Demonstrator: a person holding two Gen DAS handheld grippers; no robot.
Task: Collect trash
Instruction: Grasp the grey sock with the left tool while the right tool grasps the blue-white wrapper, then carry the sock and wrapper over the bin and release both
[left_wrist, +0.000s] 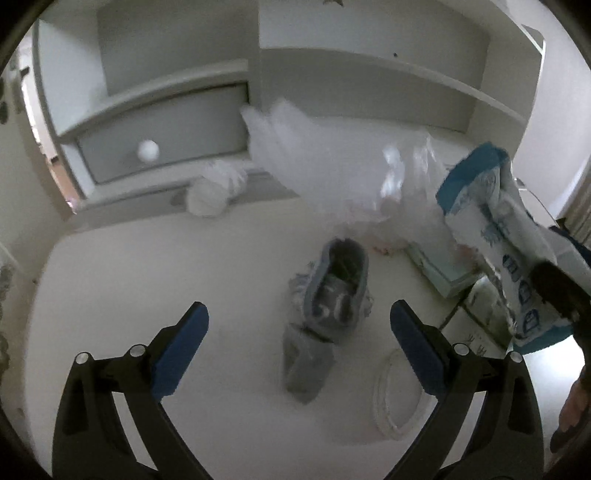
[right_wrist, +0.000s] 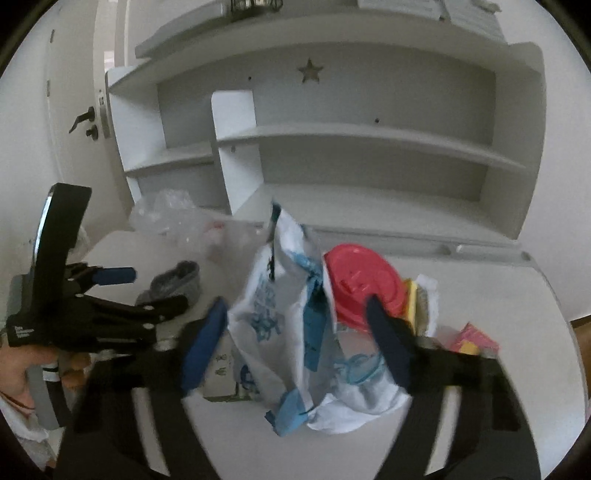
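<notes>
The left gripper hangs over the white desk with its blue-padded jaws spread wide and nothing between them. Just beyond lies a crumpled grey wrapper. The right gripper has a white-and-blue bag between its jaws; blur makes it hard to tell whether they actually pinch it. Behind that bag sits a red lid, and farther back clear plastic film lies before the shelf unit.
</notes>
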